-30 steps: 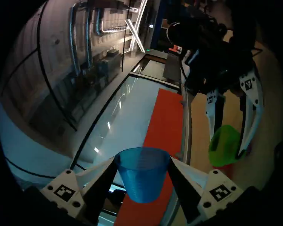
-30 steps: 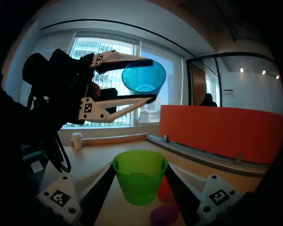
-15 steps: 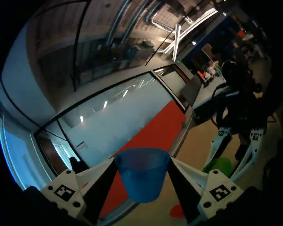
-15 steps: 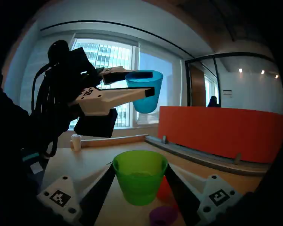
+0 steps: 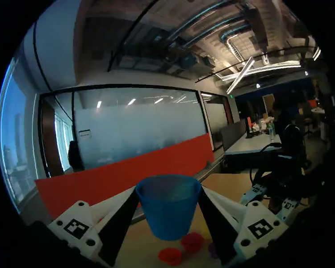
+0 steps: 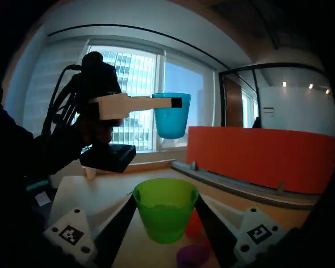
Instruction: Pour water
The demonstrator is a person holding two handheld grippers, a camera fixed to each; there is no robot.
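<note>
Holding a translucent blue plastic cup [image 5: 168, 210] upright between its two fingers, the left gripper [image 5: 167, 193] is clenching on the cup's sides just under the rim. In the right gripper view this left gripper [image 6: 169, 103] is hanging high over the far left part of the pale wooden surface [image 6: 100, 192], and the blue cup [image 6: 171, 115] is standing level, with nothing running out of it. The right gripper [image 6: 165, 196] is grasping a translucent green plastic cup [image 6: 165, 209] in the same way, low and near, above a small purple round piece [image 6: 193, 255] on the surface.

I am judging that the pouring step itself is not going on at this moment, because both cups are upright and well apart. I cannot tell if the blue cup is carrying water; the green cup is perhaps showing a faint water line.

If the blue cup is the full one, the next move is calling for bringing its rim over the green cup's mouth and tilting it slowly, while the right gripper is keeping the green cup level.
</note>
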